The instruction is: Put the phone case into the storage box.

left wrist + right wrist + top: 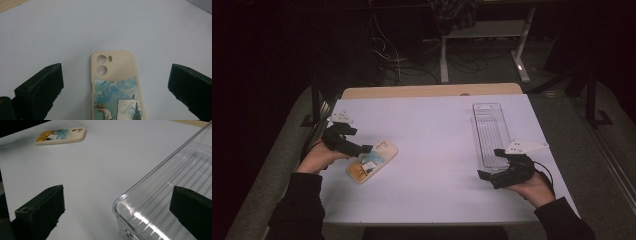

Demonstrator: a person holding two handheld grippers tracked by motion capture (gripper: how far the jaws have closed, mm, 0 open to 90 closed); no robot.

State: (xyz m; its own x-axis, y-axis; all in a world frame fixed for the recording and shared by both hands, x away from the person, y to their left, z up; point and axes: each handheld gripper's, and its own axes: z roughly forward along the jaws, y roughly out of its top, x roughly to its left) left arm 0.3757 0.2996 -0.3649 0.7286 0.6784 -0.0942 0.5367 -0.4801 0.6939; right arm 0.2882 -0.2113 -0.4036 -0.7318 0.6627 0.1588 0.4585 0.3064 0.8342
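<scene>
The left gripper (362, 148) sits at the left of the high view, low over the white table (432, 130), with its jaws spread wide and holding nothing. In the left gripper view the jaws flank the phone case (115, 87) at lower centre without touching it. This alignment suggests preparation for a grasp across the case's width. The phone case (372, 161) lies flat, picture side up, with its camera cut-outs pointing away from the gripper. It sits left of centre in the high view, well apart from the tray.

The clear plastic tray (490, 132), long and ribbed, stands right of centre in the high view, empty. The right gripper (491, 168) rests at the tray's near end, jaws parted and empty. In the right gripper view one jaw stands outside the tray's corner (120, 203) and the other over its interior, probably to steady or shift the tray.
</scene>
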